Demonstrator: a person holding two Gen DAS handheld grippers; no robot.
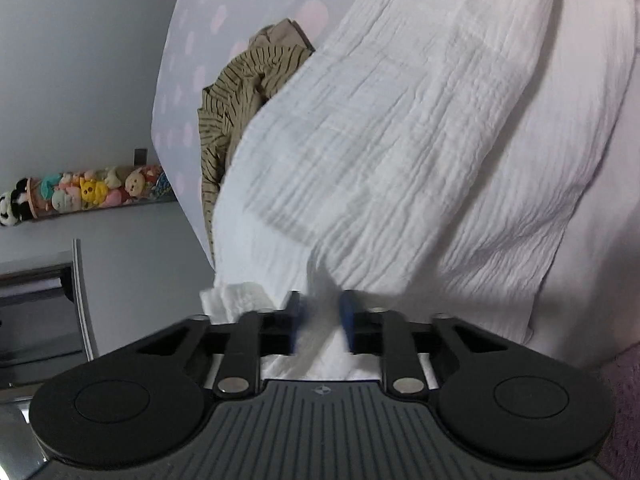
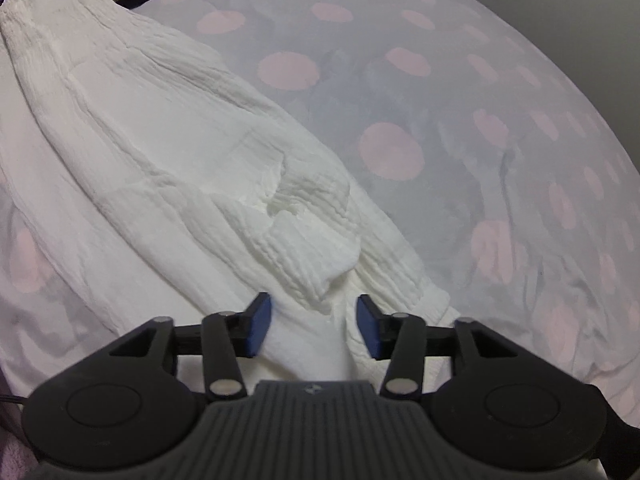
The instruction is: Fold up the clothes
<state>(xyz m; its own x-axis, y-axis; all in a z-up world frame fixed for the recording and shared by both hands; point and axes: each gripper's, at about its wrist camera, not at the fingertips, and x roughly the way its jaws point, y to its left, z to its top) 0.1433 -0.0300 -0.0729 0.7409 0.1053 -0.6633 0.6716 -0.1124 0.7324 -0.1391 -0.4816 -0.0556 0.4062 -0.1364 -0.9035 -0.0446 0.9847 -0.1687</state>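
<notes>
- Blue-padded fingers [image 1: 347,320] of the left gripper [image 1: 322,322] pinch a gathered edge of a white crinkle-cotton garment [image 1: 400,140], with fabric bunched between the nearly closed pads.
- Across the cloth, the right gripper [image 2: 314,328] stands with its jaws spread, a raised fold of the same garment [image 2: 168,160] lying between the pads; they do not appear to press it, though the fisheye angle leaves contact uncertain.
- Most of the white garment lies stretched over a pale bedsheet dotted with pink spots [image 2: 400,80], rumpled near the right gripper and flatter toward its far end.
- Just beyond that far end sits a crumpled tan striped garment [image 1: 240,92], partly overlapped by the white fabric in the left wrist view.
- On a shelf by the wall, well apart from the bed, a row of plush toys [image 1: 80,196] looks on.
- Risk: if only the left side is lifted, the unheld side could drag and twist, spoiling any fold line.
- Risk: the thin crinkled weave may slip from a shallow left pinch under tension.
- Risk: the right jaws, closing on the bunched ridge, might catch several layers, or the sheet below, and pull the bedding along.
</notes>
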